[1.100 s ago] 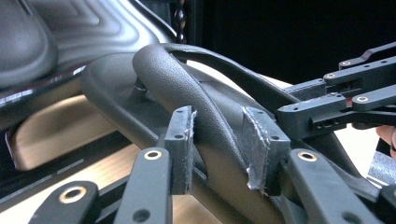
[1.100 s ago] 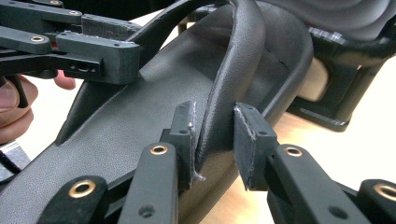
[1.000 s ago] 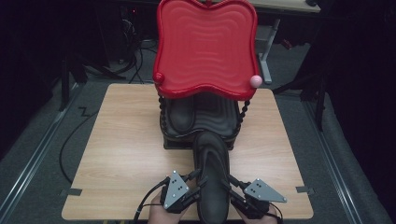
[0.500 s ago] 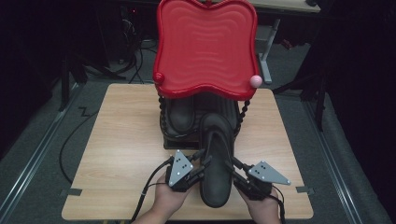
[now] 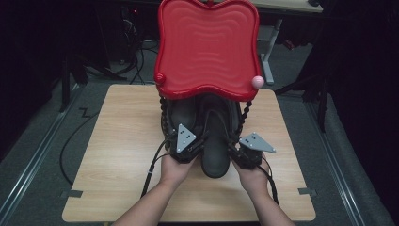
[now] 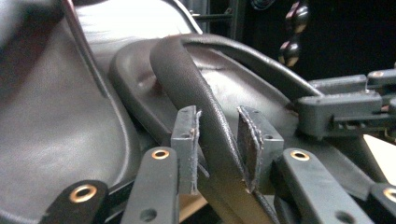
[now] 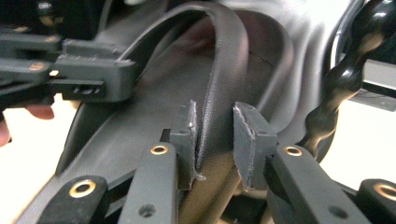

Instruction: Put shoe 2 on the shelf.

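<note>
Black boot (image 5: 215,150) gripped by both grippers' jaws.

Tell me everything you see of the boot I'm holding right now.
The boot is dark, matte and leather-like, with a thick rolled rim round its opening. It sits over the table, its far end reaching under the red tray beside a second boot. The left claw, whose jaws have just been closing, grips the rim on one side; the right claw grips the opposite side.
</note>
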A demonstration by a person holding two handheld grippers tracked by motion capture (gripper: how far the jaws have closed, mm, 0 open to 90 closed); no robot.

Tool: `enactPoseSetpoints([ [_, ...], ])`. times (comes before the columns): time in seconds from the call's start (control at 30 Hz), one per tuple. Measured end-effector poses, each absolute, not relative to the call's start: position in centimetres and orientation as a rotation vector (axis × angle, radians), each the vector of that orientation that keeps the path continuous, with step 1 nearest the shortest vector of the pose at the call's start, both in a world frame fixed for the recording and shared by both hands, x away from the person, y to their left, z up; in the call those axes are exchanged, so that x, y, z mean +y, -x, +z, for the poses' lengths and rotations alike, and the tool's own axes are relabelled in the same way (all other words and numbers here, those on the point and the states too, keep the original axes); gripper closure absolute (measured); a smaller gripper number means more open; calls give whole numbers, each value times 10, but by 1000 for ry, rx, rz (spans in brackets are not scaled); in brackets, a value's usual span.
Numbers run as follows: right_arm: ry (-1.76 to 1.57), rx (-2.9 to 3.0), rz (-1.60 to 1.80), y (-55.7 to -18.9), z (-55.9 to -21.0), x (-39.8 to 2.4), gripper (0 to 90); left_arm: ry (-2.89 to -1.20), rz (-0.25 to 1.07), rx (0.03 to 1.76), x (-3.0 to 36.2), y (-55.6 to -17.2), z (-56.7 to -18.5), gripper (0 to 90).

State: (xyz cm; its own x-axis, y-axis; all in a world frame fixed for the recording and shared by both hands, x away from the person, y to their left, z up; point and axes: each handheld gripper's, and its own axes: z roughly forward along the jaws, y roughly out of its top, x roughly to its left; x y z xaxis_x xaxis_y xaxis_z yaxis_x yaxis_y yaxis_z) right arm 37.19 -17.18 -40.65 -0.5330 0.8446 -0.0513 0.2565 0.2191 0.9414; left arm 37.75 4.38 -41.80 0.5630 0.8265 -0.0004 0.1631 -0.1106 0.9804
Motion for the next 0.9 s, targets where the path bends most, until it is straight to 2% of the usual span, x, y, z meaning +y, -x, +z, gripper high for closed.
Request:
enactPoseSetpoints([
  [0.23, -1056, 1892, 1293, -391, -404, -170, 687, -1576, 757, 933, 32, -387, -409, 707],
  [0.37, -1049, 1903, 1315, -386, -403, -172, 629, -1568, 772, 962, 30, -388, -410, 743],
  [0.63, -1026, 1912, 1331, -378, -400, -173, 627, -1552, 765, 983, 29, -388, -409, 767],
  [0.7, -1018, 1904, 1344, -373, -399, -174, 617, -1554, 762, 982, 29, -387, -408, 772],
  [0.8, -993, 1903, 1393, -355, -397, -178, 546, -1553, 762, 982, 29, -386, -408, 784],
  [0.9, -958, 1918, 1437, -328, -403, -178, 579, -1555, 767, 985, 29, -386, -408, 791],
])
